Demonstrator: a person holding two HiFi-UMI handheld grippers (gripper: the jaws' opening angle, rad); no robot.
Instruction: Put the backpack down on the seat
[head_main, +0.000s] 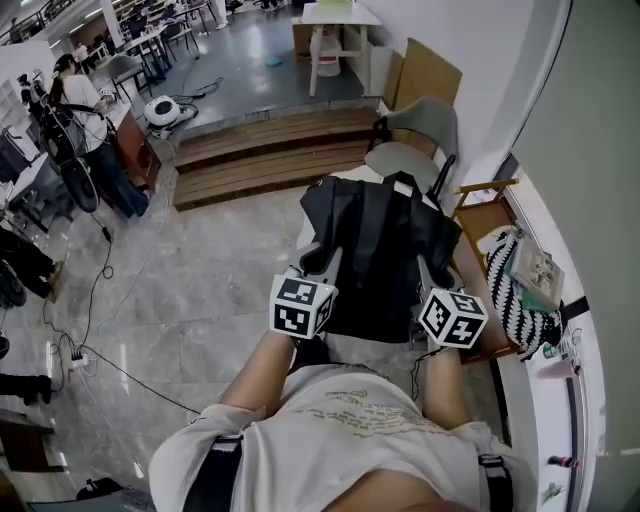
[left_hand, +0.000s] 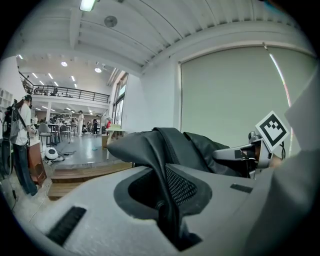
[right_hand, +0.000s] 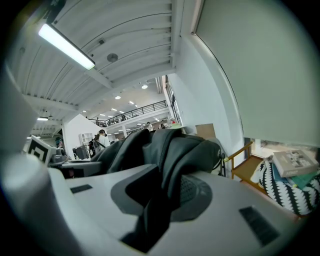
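Head view, black backpack (head_main: 380, 250) hung held between both tools, left tool (head_main: 322, 260) clamped on its strap (left_hand: 167, 195), right tool (head_main: 432, 272) clamped on its fabric, grey chair (head_main: 425, 125) stood just beyond.

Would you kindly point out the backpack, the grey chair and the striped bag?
backpack (head_main: 375, 262): head view, middle of its black front panel.
grey chair (head_main: 428, 122): head view, its backrest.
striped bag (head_main: 506, 292): head view, its striped side.

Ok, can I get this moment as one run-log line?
left gripper: shut on black fabric backpack | right gripper: shut on same backpack | position: in front of grey plastic chair | resting on seat: cannot tell
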